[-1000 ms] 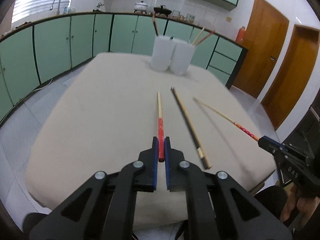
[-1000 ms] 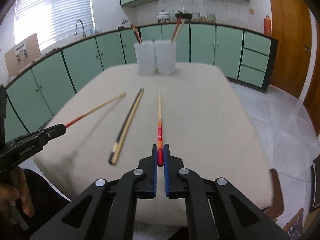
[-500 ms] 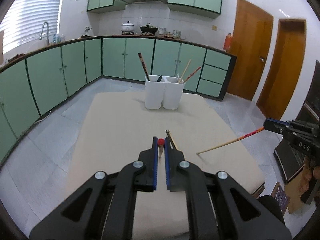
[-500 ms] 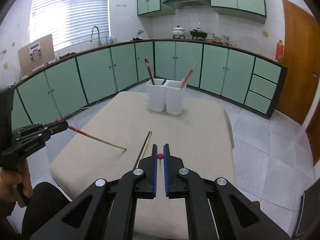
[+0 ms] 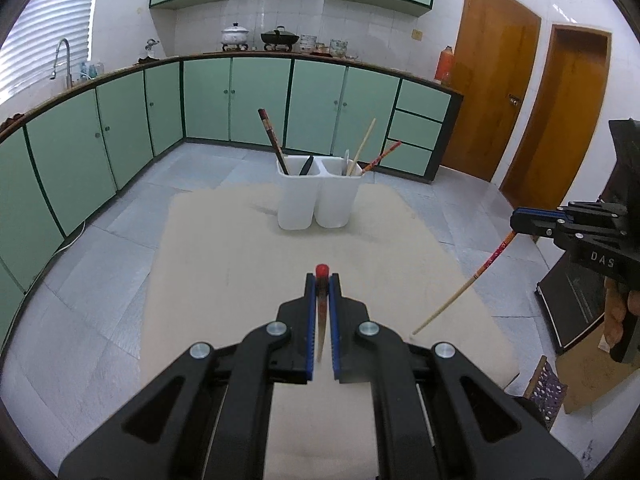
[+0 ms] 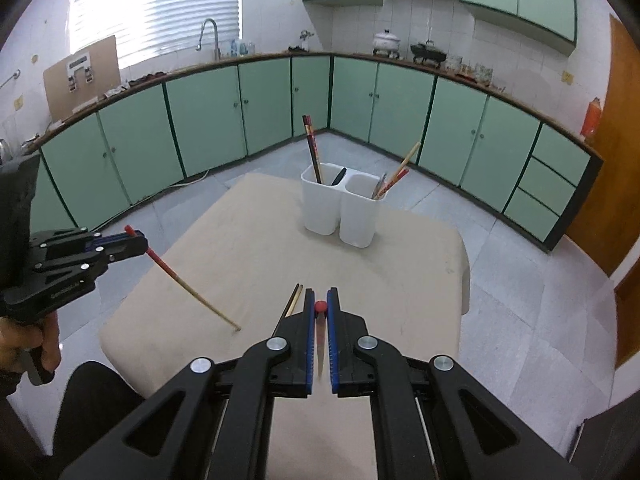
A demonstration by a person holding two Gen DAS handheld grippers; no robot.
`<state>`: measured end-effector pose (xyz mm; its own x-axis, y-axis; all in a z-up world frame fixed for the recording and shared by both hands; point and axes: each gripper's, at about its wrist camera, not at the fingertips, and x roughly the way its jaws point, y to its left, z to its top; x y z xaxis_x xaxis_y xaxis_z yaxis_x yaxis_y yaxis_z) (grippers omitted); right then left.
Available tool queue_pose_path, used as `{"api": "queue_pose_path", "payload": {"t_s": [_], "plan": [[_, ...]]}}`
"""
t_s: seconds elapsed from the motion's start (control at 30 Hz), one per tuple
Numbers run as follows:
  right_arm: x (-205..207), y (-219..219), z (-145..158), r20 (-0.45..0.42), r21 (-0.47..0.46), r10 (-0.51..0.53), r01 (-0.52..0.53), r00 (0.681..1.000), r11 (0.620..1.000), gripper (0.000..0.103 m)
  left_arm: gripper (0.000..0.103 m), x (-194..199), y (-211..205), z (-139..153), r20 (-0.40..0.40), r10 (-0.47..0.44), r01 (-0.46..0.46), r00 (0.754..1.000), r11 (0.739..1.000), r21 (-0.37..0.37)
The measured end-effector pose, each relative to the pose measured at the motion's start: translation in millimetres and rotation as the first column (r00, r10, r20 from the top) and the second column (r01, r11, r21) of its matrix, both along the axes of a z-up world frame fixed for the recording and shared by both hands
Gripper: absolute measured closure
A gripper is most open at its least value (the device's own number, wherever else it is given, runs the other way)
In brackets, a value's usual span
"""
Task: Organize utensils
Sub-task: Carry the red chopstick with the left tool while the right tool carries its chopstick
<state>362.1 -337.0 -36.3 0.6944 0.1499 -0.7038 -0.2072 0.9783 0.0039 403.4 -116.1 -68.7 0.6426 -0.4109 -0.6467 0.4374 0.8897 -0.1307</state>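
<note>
Left claw (image 5: 321, 280): closed on a red-ended chopstick (image 5: 321, 270), gripped near its red end, the pale tip hanging down toward the tabletop (image 5: 224, 264). The shaft is held close to upright.

Right claw (image 6: 321, 307): closed on a second red-ended chopstick (image 6: 320, 306), likewise gripped near the red end and held steeply, tip down.

Utensil holder (image 5: 316, 196): white, two compartments, upright at the far side of the tabletop, ahead of both claws and well apart from them. Utensils already stand in each compartment. From the left claw it lies nearly dead ahead; from the right claw, ahead and slightly right. Neither claw is judged clearly nearer.

Dark chopstick pair (image 6: 294, 300): flat on the tabletop just left of the right claw, long axis pointing roughly toward the holder.

Room: bare cloth between claws and holder; table edges fall away on both sides.
</note>
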Motion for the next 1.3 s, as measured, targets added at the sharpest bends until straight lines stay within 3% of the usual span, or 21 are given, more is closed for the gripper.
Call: {"api": "queue_pose_path", "payload": {"t_s": [0.4,0.87,1.07,1.3], "plan": [[62,-14,71,-0.04,0.038,-0.012,0.013,0.999,0.999,0.097,0.098,64,-10,62,0.023,-0.009,0.009,1.0,1.0,0.004],[154,-14,138,0.038,0.073,-0.076,0.074,0.996,0.995,0.097,0.098,156,-37,133,0.087,0.04,-0.038,0.995,0.999,-0.027],[201,-21,141,0.073,0.075,-0.121,0.116,0.99,0.99,0.097,0.098,195,-56,145,0.116,0.075,-0.068,0.99,0.996,-0.062],[246,-40,105,0.045,0.09,-0.163,0.159,0.986,0.983,0.097,0.098,236,-82,122,0.137,0.09,-0.085,0.986,0.995,-0.042]]}}
